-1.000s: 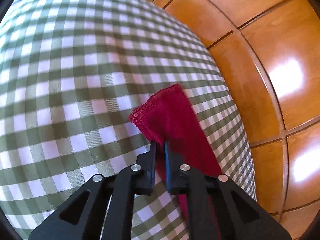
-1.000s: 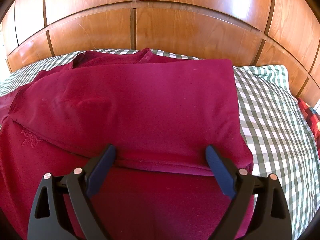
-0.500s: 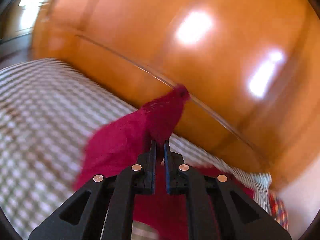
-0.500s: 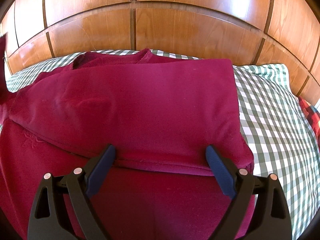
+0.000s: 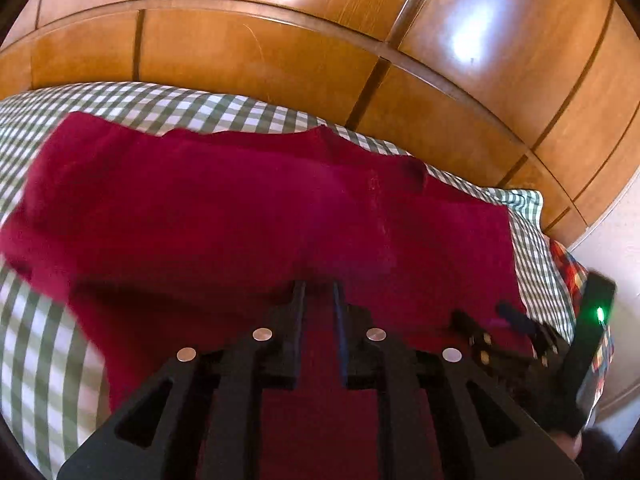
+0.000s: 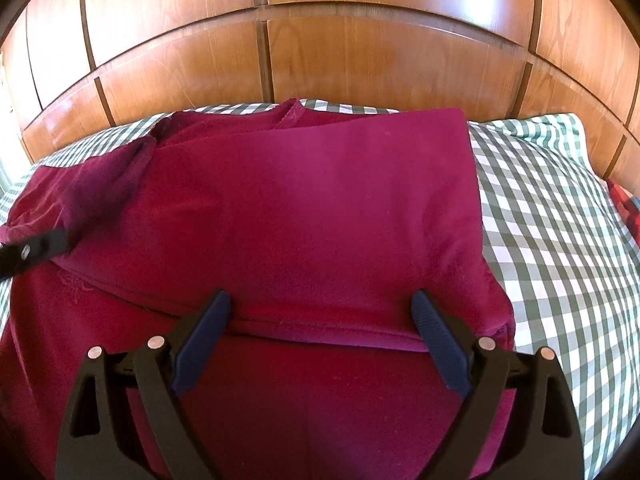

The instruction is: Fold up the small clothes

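Note:
A dark red sweater (image 6: 312, 216) lies on a green-and-white checked bedcover (image 6: 552, 216), its right side folded over the body. It fills the middle of the left wrist view (image 5: 240, 216) too. My left gripper (image 5: 318, 286) is shut on the sweater's left sleeve and holds it over the body; its finger shows at the left edge of the right wrist view (image 6: 40, 246). My right gripper (image 6: 322, 300) is open and empty, its fingers either side of the folded hem, low over the cloth. It shows at the right of the left wrist view (image 5: 516, 320).
A glossy wooden panelled headboard (image 6: 360, 48) rises right behind the bed. A red plaid cloth (image 6: 628, 204) lies at the bed's right edge, also in the left wrist view (image 5: 572, 268). A white wall (image 5: 616, 240) is at the right.
My left gripper lifted the sleeve off the bedcover at the left and swung it right, over the sweater's body. My right gripper stayed still and open.

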